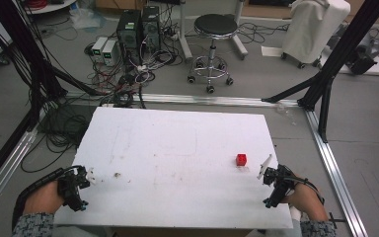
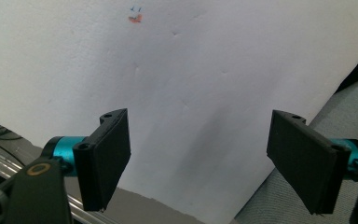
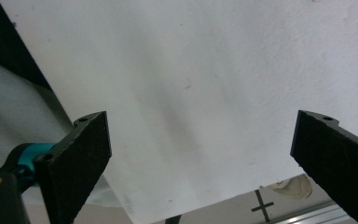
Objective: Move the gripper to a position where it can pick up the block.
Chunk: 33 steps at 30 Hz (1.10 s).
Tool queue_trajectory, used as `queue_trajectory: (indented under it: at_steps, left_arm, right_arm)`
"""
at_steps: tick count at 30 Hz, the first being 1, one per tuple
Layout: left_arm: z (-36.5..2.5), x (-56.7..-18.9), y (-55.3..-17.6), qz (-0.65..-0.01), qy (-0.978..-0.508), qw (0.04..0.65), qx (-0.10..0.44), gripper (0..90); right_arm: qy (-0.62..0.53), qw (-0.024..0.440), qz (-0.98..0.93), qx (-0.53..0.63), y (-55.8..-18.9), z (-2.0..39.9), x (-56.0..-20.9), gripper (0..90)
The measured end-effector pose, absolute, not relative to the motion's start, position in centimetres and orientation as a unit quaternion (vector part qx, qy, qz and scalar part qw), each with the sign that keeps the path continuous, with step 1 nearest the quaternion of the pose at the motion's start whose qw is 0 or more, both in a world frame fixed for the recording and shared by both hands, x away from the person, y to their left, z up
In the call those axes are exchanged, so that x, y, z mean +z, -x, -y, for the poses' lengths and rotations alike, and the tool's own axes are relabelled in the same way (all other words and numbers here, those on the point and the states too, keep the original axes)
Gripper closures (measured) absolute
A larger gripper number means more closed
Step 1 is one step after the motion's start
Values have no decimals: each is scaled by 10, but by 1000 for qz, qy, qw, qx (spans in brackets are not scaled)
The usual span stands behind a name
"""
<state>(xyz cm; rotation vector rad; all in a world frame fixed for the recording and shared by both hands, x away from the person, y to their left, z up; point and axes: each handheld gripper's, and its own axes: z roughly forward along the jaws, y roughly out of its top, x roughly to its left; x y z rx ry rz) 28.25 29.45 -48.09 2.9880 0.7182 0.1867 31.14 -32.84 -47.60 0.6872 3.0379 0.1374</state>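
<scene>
We look down on a grey workshop floor strewn with black cables, with a black round stool (image 1: 215,25) on castors, two dark computer towers (image 1: 139,28) and a white-draped cart (image 1: 315,27) beyond the far edge of the table. Black frame struts (image 1: 331,61) slant down at the right, and an aluminium rail (image 1: 203,100) runs along the floor just past the far edge.

The white tabletop (image 1: 177,148) is mostly bare. A small red cube (image 1: 241,159) sits on it near the right edge, about midway between far and near edges, apart from both grippers. A small brownish speck (image 1: 117,174) lies toward the near-left part of the tabletop; from the left gripper view we see an orange smudge (image 2: 135,18) on the white surface, and we cannot tell whether it is the same mark.

The left gripper (image 1: 90,174) hovers at the near-left corner, held in the person's left hand (image 1: 43,198). In the left gripper view (image 2: 198,156) its black jaws stand wide apart with nothing between them.

The right gripper (image 1: 264,167) sits near the right edge, just right of the cube, held by the right hand (image 1: 307,200). In the right gripper view (image 3: 200,158) its jaws are likewise spread wide over bare white surface.
</scene>
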Motion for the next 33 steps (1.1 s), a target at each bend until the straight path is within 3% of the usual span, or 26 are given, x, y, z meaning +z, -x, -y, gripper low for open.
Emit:
queue_trajectory:
  at_steps: [33]
  left_arm:
    - [-294, -484, -283, -231, -970, 23, 67, 219]
  right_arm:
    - [-125, 8, -992, 10, -374, 345, -451, 43]
